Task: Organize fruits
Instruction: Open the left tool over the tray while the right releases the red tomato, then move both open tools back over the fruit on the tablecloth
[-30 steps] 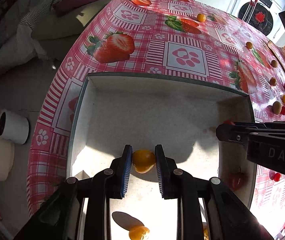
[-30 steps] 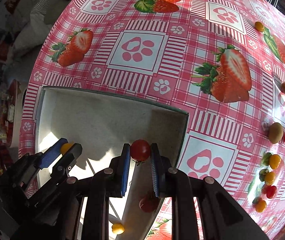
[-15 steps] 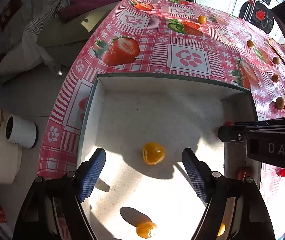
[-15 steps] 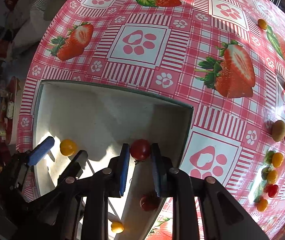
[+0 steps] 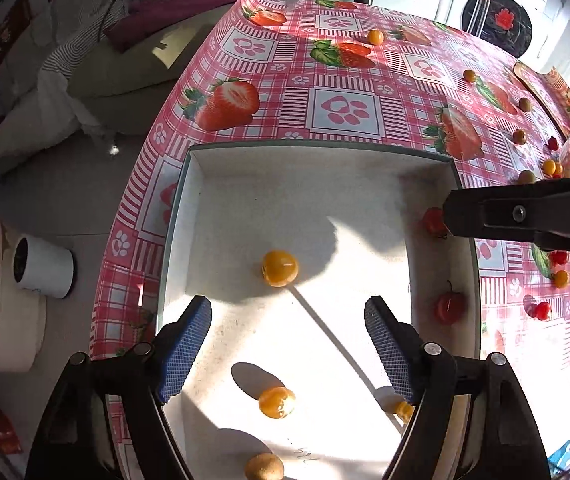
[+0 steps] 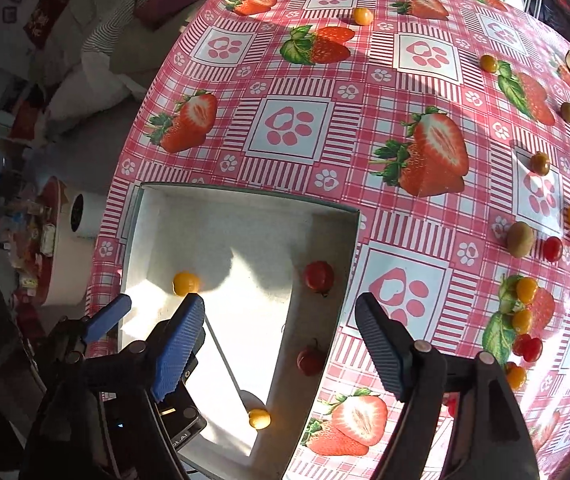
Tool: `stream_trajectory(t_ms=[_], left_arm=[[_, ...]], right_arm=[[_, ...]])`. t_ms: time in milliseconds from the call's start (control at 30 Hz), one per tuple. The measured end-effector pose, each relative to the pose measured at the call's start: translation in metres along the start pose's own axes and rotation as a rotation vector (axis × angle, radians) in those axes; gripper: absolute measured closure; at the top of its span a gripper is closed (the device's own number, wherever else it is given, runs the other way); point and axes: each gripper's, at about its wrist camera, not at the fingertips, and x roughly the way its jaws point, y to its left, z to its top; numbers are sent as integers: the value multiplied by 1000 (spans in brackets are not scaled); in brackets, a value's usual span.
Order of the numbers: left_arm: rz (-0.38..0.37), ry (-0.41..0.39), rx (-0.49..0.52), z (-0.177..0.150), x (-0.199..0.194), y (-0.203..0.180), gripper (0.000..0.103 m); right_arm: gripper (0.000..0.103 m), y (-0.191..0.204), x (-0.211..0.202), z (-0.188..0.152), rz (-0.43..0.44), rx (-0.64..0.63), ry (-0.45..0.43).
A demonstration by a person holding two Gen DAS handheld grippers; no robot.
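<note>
The left tool [image 5: 287,344] hangs over the white tray [image 5: 189,184], pads spread, pinching nothing; a yellow fruit [image 5: 280,268] lies on the tray floor just ahead of its tips, apart from both pads; a second yellow fruit [image 5: 276,402] lies below, between its arms, and a kiwi [image 5: 264,467] nearer still, at the bottom edge; to its right a divider splits off a narrow bay holding two red tomatoes [image 5: 449,309]; the farther one sits partly behind the right tool's finger.

The right tool [image 6: 279,340] hangs over the tray's right side, its jaws opening, nothing between the pads; a red tomato [image 6: 319,276] lies in the narrow bay just ahead of its tips, a second [image 6: 311,360] between its arms; the tray's right wall [image 6: 349,264] runs under the gap; the left tool's blue pad [image 6: 107,318] shows to its left; loose fruit [image 6: 520,239] is scattered on the desk [image 6: 365,92] far to its right.
</note>
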Motion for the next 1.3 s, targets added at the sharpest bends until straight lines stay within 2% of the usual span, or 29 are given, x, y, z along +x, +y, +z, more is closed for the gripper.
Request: stream_trajectory(t_ms=[467, 700, 967, 1300], left_arm=[[-75, -25, 196, -8, -34, -90, 23], [-108, -19, 259, -16, -39, -131, 23], [-141, 26, 268, -21, -28, -164, 23], [-175, 62, 242, -26, -6, -191, 23]], right_arm=[[22, -114, -36, -76, -79, 225, 27], [22, -169, -46, -108, -136, 328, 38], [22, -206, -54, -113, -164, 379, 33], [22, -216, -43, -93, -157, 354, 44]])
